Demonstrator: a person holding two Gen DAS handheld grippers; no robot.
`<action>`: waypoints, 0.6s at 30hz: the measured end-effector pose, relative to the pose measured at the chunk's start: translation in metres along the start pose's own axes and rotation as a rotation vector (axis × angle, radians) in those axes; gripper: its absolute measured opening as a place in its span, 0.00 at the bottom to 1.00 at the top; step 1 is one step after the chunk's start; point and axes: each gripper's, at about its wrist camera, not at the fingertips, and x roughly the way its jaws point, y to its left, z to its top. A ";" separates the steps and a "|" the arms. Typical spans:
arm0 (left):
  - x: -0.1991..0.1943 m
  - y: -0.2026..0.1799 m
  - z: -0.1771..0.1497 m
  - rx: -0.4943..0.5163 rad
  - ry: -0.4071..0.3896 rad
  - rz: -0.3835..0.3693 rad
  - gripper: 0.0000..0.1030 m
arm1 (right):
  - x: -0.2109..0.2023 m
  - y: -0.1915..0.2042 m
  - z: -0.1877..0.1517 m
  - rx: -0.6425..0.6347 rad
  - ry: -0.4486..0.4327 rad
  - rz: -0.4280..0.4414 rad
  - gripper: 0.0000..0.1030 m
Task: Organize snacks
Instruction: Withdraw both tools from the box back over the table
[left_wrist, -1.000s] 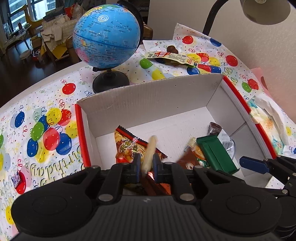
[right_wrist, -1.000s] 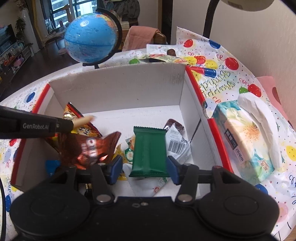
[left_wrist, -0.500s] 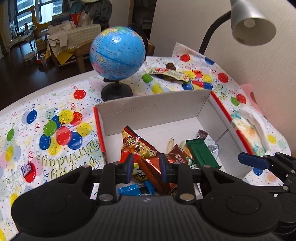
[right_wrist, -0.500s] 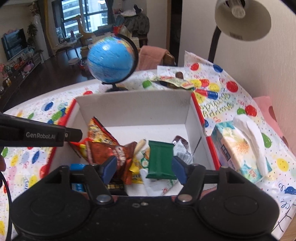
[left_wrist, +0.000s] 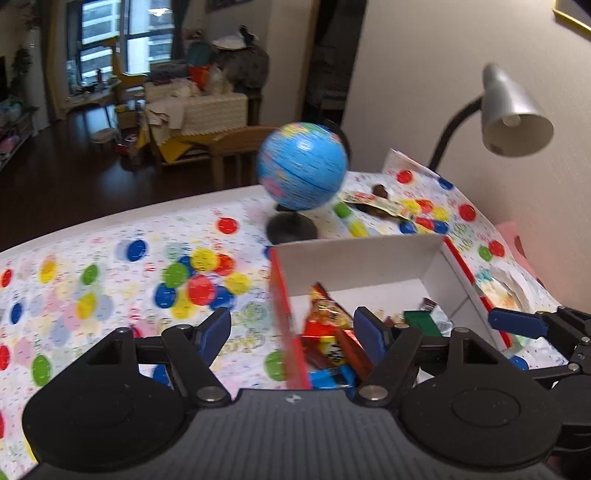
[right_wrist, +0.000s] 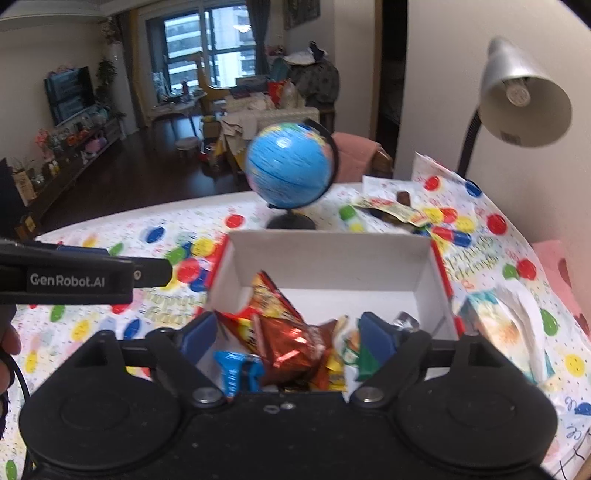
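Left tool (left_wrist: 293, 334): its jaws have just been opening and are spread wide; nothing is pinched between the blue pads, and the box's red left edge is seen through the gap below.
Left tool seen from the right: a black bar (right_wrist: 85, 275) with white lettering is seen at 9 o'clock in the right wrist view, above the tablecloth.
Hand (right_wrist: 7, 354): fingers are glimpsed at the left edge of the right wrist view.
Tablecloth (left_wrist: 110, 280): a white cloth with coloured balloon spots is spread over the counter.
Globe (right_wrist: 290, 171): a blue globe on a black stand is placed at 12 o'clock from the box, just behind its far wall.
Box (right_wrist: 328, 254): a white cardboard box with red outer edges is set open-topped on the cloth.
Snacks (right_wrist: 291, 334): a heap of packets is held in the near half of the box; a red-orange bag (right_wrist: 271, 299) is propped toward the left wall, a blue wrapper (right_wrist: 236, 371) lies at 7 o'clock, a green packet (left_wrist: 421, 321) at 3 o'clock.
Right tool (right_wrist: 286, 334): its jaws have just been opening and are spread; nothing is gripped, and the snack heap is seen below and between the pads.
Stray wrapper (right_wrist: 395, 210): one packet is left on the cloth at 1 o'clock from the box.
Tissue pack (right_wrist: 506, 332): it is laid just right of the box.
Lamp (right_wrist: 521, 96): a silver shade on a black neck is seen at 2 o'clock.
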 end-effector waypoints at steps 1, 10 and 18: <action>-0.004 0.005 -0.001 -0.005 -0.008 0.012 0.71 | -0.001 0.005 0.001 -0.007 -0.007 0.007 0.89; -0.036 0.060 -0.021 -0.067 -0.047 0.098 0.78 | -0.002 0.054 0.007 -0.059 -0.026 0.073 0.98; -0.053 0.116 -0.046 -0.143 -0.047 0.180 0.79 | 0.008 0.111 0.008 -0.109 -0.047 0.128 1.00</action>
